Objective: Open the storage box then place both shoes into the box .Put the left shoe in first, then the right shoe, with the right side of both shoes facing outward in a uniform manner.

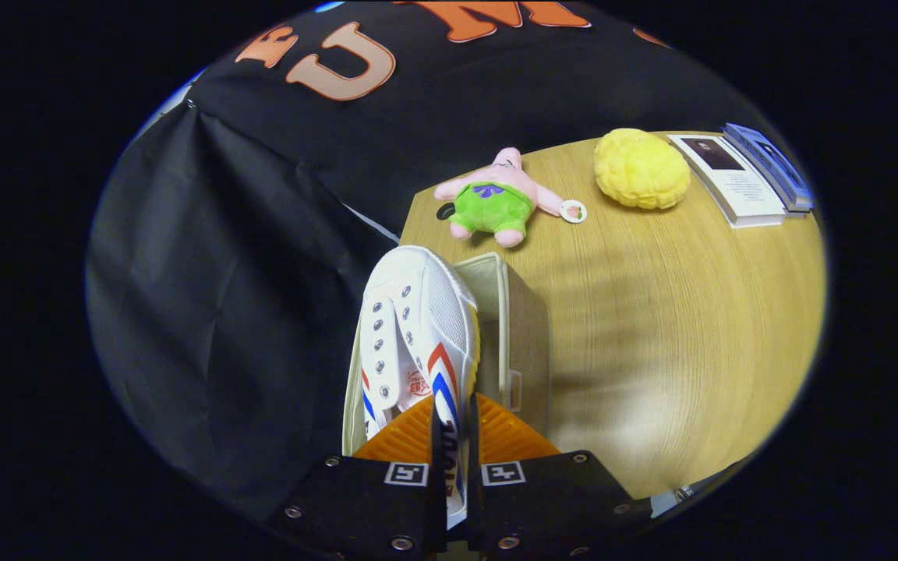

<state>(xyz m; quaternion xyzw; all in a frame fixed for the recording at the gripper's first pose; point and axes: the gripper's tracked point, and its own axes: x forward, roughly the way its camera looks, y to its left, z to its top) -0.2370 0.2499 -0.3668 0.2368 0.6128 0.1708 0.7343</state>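
Fingers (pixel 427 436) of the gripper (pixel 453 456) stand nearly closed, both pressing on the side wall of a white canvas sneaker with red and blue stripes (pixel 418 327). It hangs toe-forward beyond them, over the open top of a beige fabric storage box (pixel 523 331) at the near left corner of the light wooden counter (pixel 675 335). Farther back on the counter lie a pink star-shaped plush toy in green shorts (pixel 496 199), a yellow knobbly plush ball (pixel 640 167) and a stack of books (pixel 753 175).
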